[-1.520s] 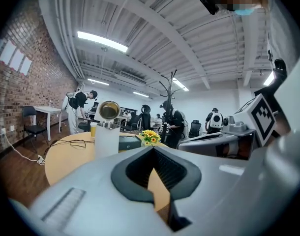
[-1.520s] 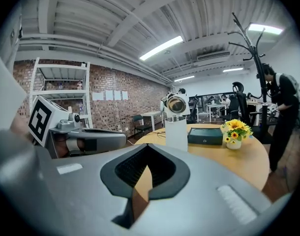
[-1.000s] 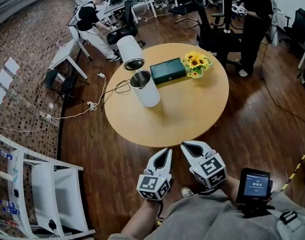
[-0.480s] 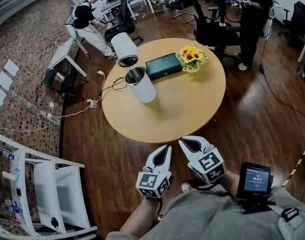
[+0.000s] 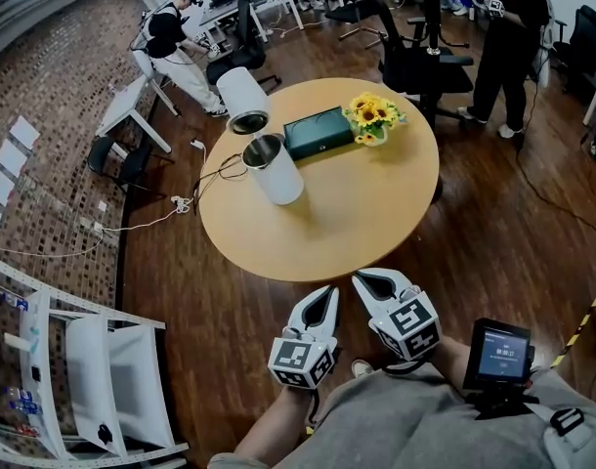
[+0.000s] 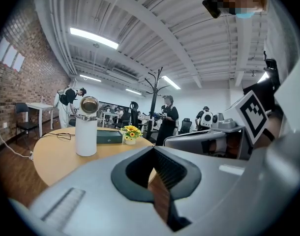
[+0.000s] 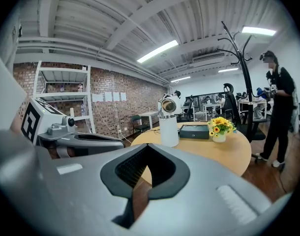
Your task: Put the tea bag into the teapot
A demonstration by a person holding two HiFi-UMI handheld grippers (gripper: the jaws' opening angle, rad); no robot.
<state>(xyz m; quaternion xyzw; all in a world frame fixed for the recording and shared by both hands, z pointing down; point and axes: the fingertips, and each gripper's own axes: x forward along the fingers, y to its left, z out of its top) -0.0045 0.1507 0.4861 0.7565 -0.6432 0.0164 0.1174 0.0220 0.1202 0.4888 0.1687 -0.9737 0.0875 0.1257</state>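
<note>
Well ahead of the closed, empty left gripper and right gripper, the white teapot.

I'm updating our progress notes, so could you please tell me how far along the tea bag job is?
Done: only the lid of the white teapot stands open. In hand: nothing; the left hand-held gripper and right hand-held gripper are shut, empty, short of the round table. Left: all of it; no tea bag is visible, possibly it is inside the closed green box.
</note>
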